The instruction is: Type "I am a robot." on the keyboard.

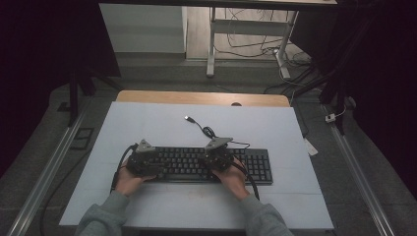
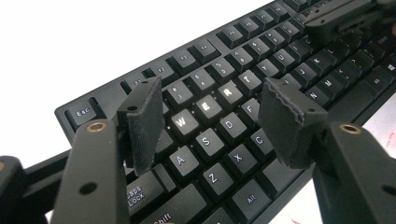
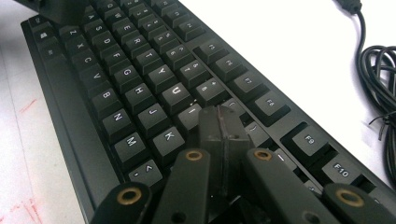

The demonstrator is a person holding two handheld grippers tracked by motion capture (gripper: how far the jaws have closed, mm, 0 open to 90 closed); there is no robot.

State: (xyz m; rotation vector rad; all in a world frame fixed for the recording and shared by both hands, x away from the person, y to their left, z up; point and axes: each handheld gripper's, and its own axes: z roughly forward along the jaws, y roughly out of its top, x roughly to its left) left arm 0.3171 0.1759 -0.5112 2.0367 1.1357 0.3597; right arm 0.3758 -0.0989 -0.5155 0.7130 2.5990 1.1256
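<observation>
A black keyboard lies across the white table top, its cable and USB plug trailing toward the back. My left gripper hovers over the keyboard's left end. In the left gripper view the left gripper stands open, its jaws straddling the lit W, E, R keys with nothing between them. My right gripper is over the keyboard's middle. In the right gripper view the right gripper is shut, its tips pressed together down among the keys near I and O.
A coil of black cable lies on the table behind the keyboard. The table's wooden back edge borders a floor with desk legs and loose wires. Metal rails run along both sides of the table.
</observation>
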